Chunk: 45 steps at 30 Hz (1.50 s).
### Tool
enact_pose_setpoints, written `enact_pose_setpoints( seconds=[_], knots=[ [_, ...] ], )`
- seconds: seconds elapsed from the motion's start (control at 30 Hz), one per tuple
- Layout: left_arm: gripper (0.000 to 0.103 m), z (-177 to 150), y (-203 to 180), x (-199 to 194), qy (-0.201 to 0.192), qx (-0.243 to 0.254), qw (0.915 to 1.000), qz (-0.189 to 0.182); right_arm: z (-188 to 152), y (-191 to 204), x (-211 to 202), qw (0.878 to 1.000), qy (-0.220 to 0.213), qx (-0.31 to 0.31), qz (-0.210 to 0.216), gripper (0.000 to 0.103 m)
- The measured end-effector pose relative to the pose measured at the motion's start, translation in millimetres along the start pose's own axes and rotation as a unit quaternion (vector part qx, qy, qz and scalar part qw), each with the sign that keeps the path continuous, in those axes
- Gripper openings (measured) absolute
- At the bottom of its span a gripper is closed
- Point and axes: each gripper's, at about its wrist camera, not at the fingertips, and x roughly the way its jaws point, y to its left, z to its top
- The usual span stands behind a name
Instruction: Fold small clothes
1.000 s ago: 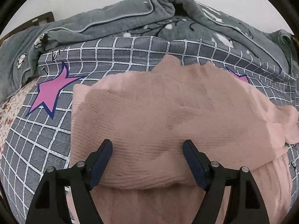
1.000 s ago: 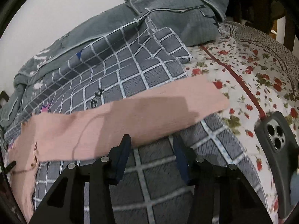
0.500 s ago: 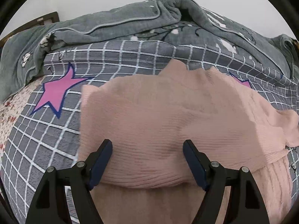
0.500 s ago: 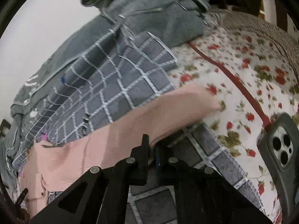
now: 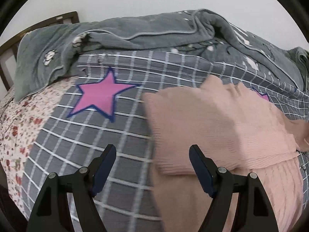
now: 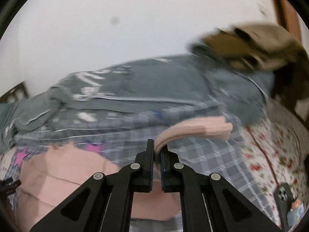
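Since a second ago the right tongs (image 6: 157, 150) have gone from spread beside the sleeve (image 6: 195, 130) to pressed together on it, and the sleeve, which lay flat across the checked bedspread (image 6: 195, 154), now rises off it in a curved strip from between the fingers, its cuff end hanging free toward the floral sheet (image 6: 270, 145). Over the same second the left tongs (image 5: 152, 166) have shifted to the left: both fingers framed the pink sweater (image 5: 222, 127) before, and now only the right finger overlaps its ribbed hem, while the left finger sits over bare grey-and-white checks of the bedspread (image 5: 77, 154).

Those left tongs are spread wide and hold nothing. The sweater lies on the bed to their right, its body folded over itself so that a ribbed edge crosses the lower part; a pink star (image 5: 102, 96) printed on the bedspread shows just left of it. Behind, a rumpled grey blanket (image 5: 135, 31) runs along the far side of the bed against a white wall, with a dark wooden headboard (image 5: 11, 44) at the left edge.

From the right wrist view, heavily blurred, the sweater's body (image 6: 63, 172) spreads at lower left. A phone in a dark case (image 6: 283, 194) rests on the floral sheet at lower right, and a brownish bundle (image 6: 251, 44) sits above the grey blanket (image 6: 154, 85) at upper right
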Motion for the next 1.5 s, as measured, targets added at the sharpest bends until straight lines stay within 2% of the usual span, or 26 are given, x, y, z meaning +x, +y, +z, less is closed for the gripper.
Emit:
enact_pose_setpoints(
  seconds=[0.13,0.27,0.37,0.47,0.53,0.57,0.6,0.67,0.73,0.87,1.0,1.1,1.2,1.27,1.3,1.4,1.5],
  knots=[
    [0.077,-2,26,-3,0.001,0.006,0.9998,0.018,-5,93,-2,0.997,0.002,-0.043,0.06,0.006],
    [0.077,-7,48,-4,0.003,-0.003,0.9999,0.016,-44,180,11,0.988,0.04,-0.093,0.117,0.006],
    [0.077,-9,56,-3,0.005,-0.008,0.9999,0.008,-79,221,28,0.978,0.084,-0.121,0.145,0.006],
    [0.077,-12,55,-4,0.005,-0.016,0.9995,-0.025,-112,244,50,0.966,0.141,-0.137,0.169,0.007],
    [0.077,-13,49,-5,0.009,-0.018,0.998,-0.059,-124,247,58,0.956,0.178,-0.144,0.185,0.016],
    [0.077,-13,44,-6,0.011,-0.015,0.9964,-0.083,-128,248,58,0.953,0.188,-0.146,0.188,0.024],
    [0.077,-13,37,-8,0.011,-0.012,0.9942,-0.106,-129,246,53,0.953,0.185,-0.152,0.186,0.027],
    [0.077,-12,24,-9,0.01,-0.006,0.9913,-0.131,-126,235,34,0.958,0.16,-0.165,0.174,0.042],
    [0.077,-9,7,-8,0.016,0.001,0.9879,-0.154,-122,218,17,0.962,0.138,-0.16,0.175,0.052],
    [0.076,-3,-24,-2,0.034,0.008,0.9798,-0.197,-115,168,-7,0.969,0.118,-0.134,0.169,0.053],
    [0.074,0,-45,12,0.05,0.005,0.9773,-0.206,-122,118,-15,0.976,0.126,-0.106,0.143,0.053],
    [0.066,-1,-58,23,0.057,0.014,0.9782,-0.199,-129,91,-18,0.979,0.13,-0.086,0.131,0.053],
    [0.052,1,-70,42,0.077,0.013,0.9777,-0.195,-134,66,-22,0.982,0.131,-0.062,0.124,0.053],
    [0.045,2,-73,46,0.073,0.005,0.9782,-0.194,-136,56,-22,0.983,0.13,-0.051,0.119,0.053],
    [0.033,2,-75,47,0.07,0.006,0.9766,-0.203,-137,52,-21,0.984,0.13,-0.045,0.116,0.053],
    [0.011,5,-81,45,0.064,0.011,0.9752,-0.212,-140,42,-17,0.984,0.135,-0.03,0.113,0.053],
    [0.009,8,-80,38,0.05,0.012,0.9756,-0.213,-141,43,-11,0.984,0.137,-0.032,0.106,0.053]
  ],
)
